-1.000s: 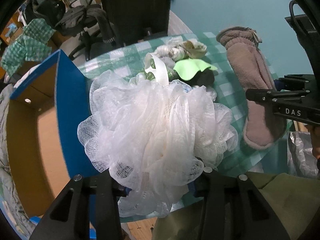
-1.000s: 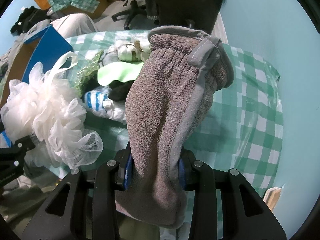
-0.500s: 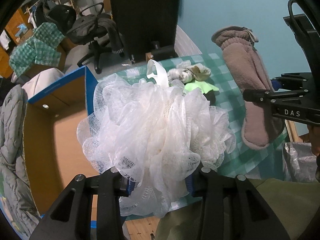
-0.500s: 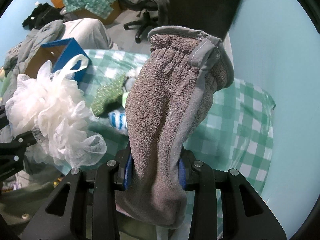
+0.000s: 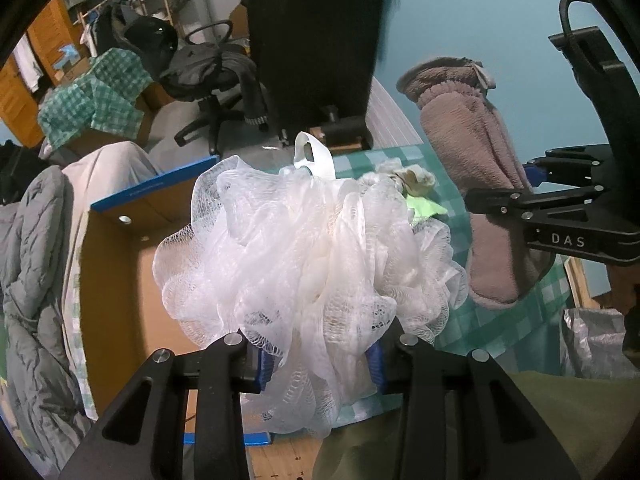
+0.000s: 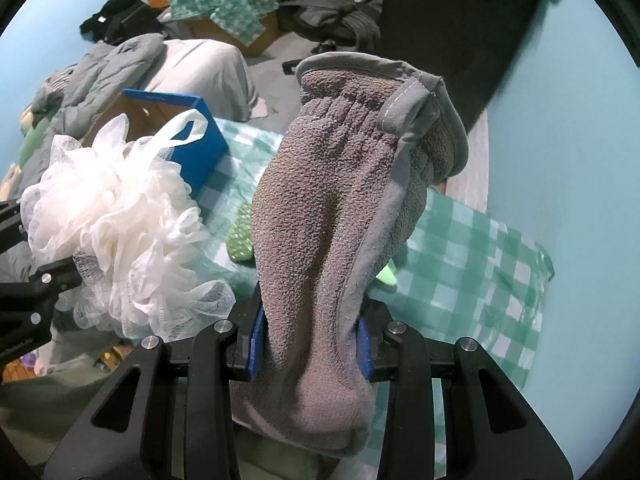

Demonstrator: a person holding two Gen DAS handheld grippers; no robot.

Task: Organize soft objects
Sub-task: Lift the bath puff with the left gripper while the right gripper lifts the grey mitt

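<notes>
A white mesh bath puff [image 5: 312, 264] with a ribbon loop [image 5: 312, 156] fills the left wrist view, and my left gripper [image 5: 320, 364] is shut on its lower part. It hangs in the air over the edge of the box and table. My right gripper [image 6: 310, 348] is shut on a grey-brown fleece mitt [image 6: 336, 220], which stands up between the blue pads with its cuff on top. Each view shows the other load: the mitt [image 5: 472, 184] in the right gripper [image 5: 516, 188], the puff [image 6: 120, 220] in the left gripper [image 6: 32, 248].
An open cardboard box with blue outer walls [image 5: 140, 240] stands below and left of the puff. The table's green checked cloth [image 6: 460, 260] carries a small pile of soft things [image 5: 412, 184]. A grey quilted jacket [image 5: 32, 260] and an office chair [image 5: 208, 80] lie beyond.
Both grippers have risen with their loads, and the table and pile now look lower and farther. The box's opening shows more in the left wrist view.
</notes>
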